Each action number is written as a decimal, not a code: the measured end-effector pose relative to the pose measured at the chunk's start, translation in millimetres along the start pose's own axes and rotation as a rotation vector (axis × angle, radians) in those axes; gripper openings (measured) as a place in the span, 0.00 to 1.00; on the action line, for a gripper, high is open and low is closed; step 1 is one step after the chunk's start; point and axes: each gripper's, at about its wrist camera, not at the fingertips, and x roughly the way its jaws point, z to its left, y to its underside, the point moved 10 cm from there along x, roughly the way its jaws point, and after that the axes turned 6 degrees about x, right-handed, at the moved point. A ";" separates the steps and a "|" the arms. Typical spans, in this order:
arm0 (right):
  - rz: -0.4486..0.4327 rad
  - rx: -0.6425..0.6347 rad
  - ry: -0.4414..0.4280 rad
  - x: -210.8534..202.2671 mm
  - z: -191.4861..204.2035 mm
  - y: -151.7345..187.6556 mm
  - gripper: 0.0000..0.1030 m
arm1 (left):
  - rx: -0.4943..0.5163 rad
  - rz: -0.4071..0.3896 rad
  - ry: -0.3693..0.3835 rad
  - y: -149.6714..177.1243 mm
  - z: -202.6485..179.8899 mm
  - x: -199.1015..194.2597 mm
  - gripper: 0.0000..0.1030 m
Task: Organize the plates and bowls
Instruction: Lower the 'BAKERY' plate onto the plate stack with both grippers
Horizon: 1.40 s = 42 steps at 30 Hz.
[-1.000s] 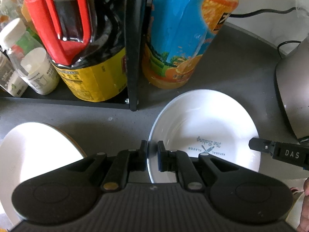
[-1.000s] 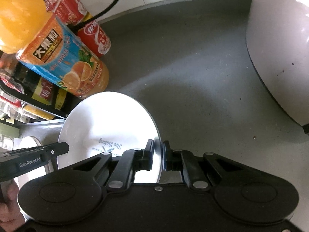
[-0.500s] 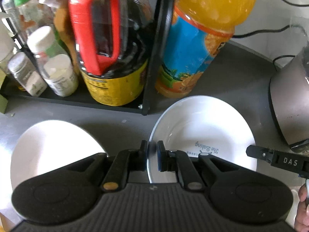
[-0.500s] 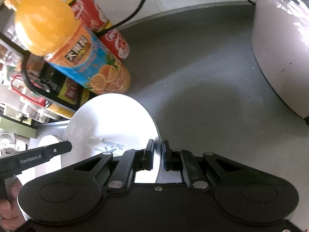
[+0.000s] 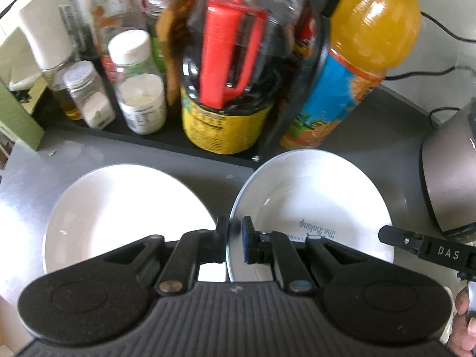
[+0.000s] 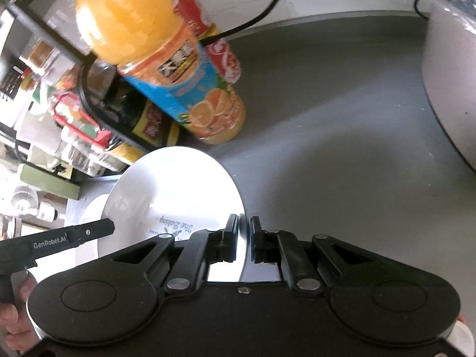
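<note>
A white bowl (image 5: pixel 315 196) with blue lettering inside is held off the grey counter by both grippers. My left gripper (image 5: pixel 235 238) is shut on its left rim. My right gripper (image 6: pixel 244 238) is shut on its right rim; the bowl also shows in the right wrist view (image 6: pixel 178 190). A second white plate (image 5: pixel 119 208) lies on the counter to the left, below the held bowl, and its edge shows in the right wrist view (image 6: pixel 92 211).
A black rack (image 5: pixel 178 145) of bottles and jars stands behind. An orange juice bottle (image 5: pixel 348 83) and red cans (image 6: pixel 220 47) stand beside it. A grey appliance (image 5: pixel 446 172) is at the right, with cables behind. Grey counter (image 6: pixel 327 119) lies ahead.
Both grippers have lifted the bowl upward, still shut on its rims. The bottles and rack now show from higher up, and more of the left plate is in view.
</note>
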 end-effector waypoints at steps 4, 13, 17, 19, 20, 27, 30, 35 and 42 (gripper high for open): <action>0.017 -0.020 -0.015 4.8 13.7 5.4 0.08 | -0.025 -0.007 -0.015 1.7 15.9 -6.8 0.08; 0.041 -0.060 -0.042 9.2 41.3 16.2 0.08 | -0.084 -0.009 -0.033 11.2 46.0 -15.2 0.08; 0.055 -0.073 -0.054 13.9 53.2 21.1 0.08 | -0.111 -0.006 -0.038 19.7 60.8 -14.0 0.08; 0.058 -0.082 -0.060 16.0 59.0 22.8 0.08 | -0.123 -0.006 -0.042 24.6 68.8 -15.3 0.08; 0.061 -0.087 -0.062 17.5 62.4 23.8 0.08 | -0.129 -0.006 -0.044 26.4 72.7 -15.0 0.08; 0.085 -0.109 -0.084 30.1 85.5 30.1 0.08 | -0.168 -0.006 -0.056 35.8 98.3 -12.8 0.08; 0.096 -0.121 -0.089 36.0 95.5 32.7 0.08 | -0.195 -0.005 -0.056 39.7 107.1 -13.2 0.08; 0.116 -0.155 -0.078 45.9 107.2 38.3 0.08 | -0.221 -0.002 -0.065 45.9 117.9 -11.4 0.08; 0.147 -0.187 -0.071 57.9 118.7 47.3 0.08 | -0.252 0.011 -0.069 52.6 136.5 -5.1 0.08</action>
